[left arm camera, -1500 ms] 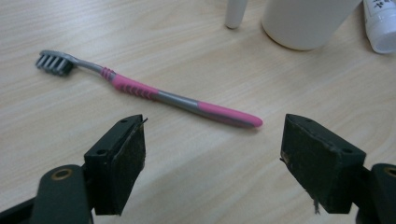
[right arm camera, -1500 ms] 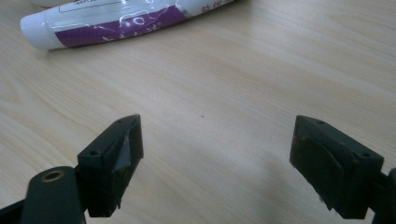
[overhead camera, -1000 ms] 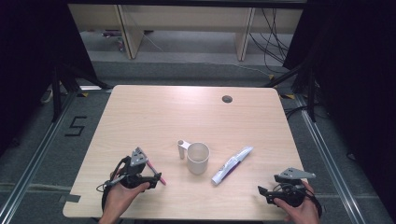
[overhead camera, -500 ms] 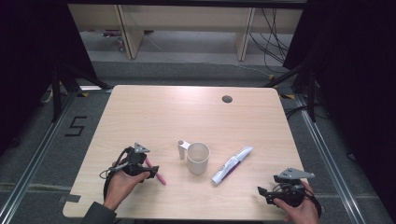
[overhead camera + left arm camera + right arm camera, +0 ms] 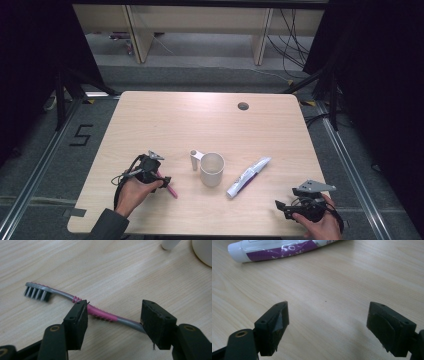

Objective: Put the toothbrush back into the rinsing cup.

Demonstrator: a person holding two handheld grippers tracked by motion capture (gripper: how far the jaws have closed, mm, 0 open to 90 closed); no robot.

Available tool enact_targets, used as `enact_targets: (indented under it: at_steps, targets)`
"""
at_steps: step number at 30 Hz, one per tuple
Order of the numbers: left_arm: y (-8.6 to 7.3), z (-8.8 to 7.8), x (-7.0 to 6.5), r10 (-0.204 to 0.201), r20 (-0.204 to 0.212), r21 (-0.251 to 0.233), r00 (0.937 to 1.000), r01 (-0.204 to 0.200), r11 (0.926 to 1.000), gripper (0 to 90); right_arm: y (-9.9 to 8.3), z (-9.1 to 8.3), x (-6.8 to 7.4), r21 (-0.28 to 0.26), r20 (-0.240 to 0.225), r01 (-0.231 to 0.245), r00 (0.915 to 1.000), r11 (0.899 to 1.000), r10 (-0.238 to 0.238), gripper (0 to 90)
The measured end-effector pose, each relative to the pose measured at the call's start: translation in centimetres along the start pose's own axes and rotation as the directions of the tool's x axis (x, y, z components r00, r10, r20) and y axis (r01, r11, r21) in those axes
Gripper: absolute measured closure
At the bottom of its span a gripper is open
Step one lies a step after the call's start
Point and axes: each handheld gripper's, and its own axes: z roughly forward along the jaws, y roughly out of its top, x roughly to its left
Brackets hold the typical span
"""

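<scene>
Left tongs (image 5: pixel 113 322) straddle toothbrush (image 5: pixel 82 307) on desk (image 5: pixel 165 125), left of mug (image 5: pixel 212 169); jaws just been closing, pads not yet pressing. Advise centring on pink grip before clenching. Right tongs (image 5: pixel 327 327) released, empty, right of mug.

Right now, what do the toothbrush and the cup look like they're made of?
Toothbrush: likely plastic, grey handle with a ribbed pink grip that looks rubbery, dark bristles. Cup: smooth matte white, plastic or ceramic; can't tell which.
</scene>
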Motion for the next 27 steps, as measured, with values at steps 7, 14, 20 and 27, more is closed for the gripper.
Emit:
enact_targets:
  at_steps: [7,14,20,27]
  targets:
    - [0.7,0.3,0.2,0.034,0.007,0.048,0.9994,-0.034,0.9983,45.9,0.1,0.0,-0.1,0.011,-0.012,0.010,0.9999,1.000,-0.010,18.6]
    - [1.0,0.2,0.1,0.079,-0.002,0.095,0.9969,-0.079,0.9924,50.8,0.1,0.0,-0.1,0.016,-0.011,0.025,0.9996,1.000,-0.025,18.6]
    - [1.3,0.3,0.1,0.107,-0.002,0.125,0.9943,-0.106,0.9865,57.2,0.1,0.0,-0.1,0.017,-0.013,0.029,0.9995,0.999,-0.029,19.1]
    - [1.8,0.4,0.4,0.133,0.020,0.179,0.9909,-0.134,0.9746,63.7,0.1,0.1,-0.1,0.020,-0.022,0.028,0.9994,0.999,-0.027,19.4]
